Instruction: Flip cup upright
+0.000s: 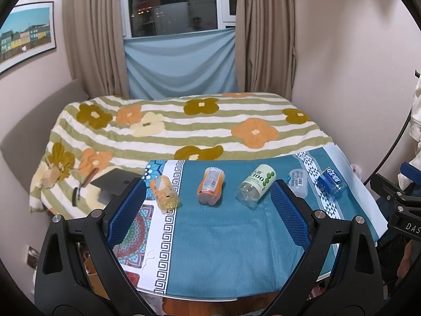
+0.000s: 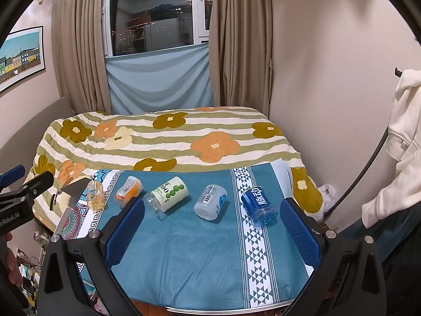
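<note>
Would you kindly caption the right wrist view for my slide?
Open right hand-held gripper faces five toppled cups on a blue cloth.

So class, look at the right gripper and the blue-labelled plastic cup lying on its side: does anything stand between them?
Nothing visible does. The right gripper hangs open above bare teal tablecloth, and the blue-labelled plastic cup lies ahead just inside its right finger, apart from the pale clear cup.

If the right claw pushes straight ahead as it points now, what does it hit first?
Probably the clear, white-labelled cut bottle cup lying on its side, which sits nearly centred between the open right claw fingers. The blue-labelled cup lies right of that line. Depth is uncertain through the fisheye.
</note>
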`<state>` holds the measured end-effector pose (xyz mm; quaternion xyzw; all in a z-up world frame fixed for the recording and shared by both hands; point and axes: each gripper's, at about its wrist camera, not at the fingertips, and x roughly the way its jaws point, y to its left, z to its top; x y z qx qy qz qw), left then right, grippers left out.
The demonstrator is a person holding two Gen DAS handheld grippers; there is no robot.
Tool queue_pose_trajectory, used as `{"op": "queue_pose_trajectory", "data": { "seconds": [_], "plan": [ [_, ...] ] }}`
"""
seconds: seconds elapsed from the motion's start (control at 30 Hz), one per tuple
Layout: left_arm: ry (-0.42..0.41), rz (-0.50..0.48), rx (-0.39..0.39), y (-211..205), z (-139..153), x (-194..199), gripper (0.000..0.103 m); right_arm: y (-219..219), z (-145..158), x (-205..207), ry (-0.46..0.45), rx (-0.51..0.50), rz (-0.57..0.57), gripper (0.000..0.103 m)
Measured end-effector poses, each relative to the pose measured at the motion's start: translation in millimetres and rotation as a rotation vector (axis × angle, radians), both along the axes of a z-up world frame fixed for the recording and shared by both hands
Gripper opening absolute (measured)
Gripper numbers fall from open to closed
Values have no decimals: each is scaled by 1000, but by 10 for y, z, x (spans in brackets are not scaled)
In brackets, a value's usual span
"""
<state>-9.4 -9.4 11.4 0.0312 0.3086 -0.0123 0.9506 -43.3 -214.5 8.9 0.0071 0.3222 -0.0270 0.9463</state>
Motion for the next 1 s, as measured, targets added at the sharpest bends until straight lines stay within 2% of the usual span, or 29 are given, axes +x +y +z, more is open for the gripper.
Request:
{"op": "queue_pose_trajectory", "data": {
  "seconds": [1.0],
  "plan": [
    [6, 9, -8, 118, -90, -28, 101, 93, 27, -40, -5, 6, 6, 103]
  ]
}}
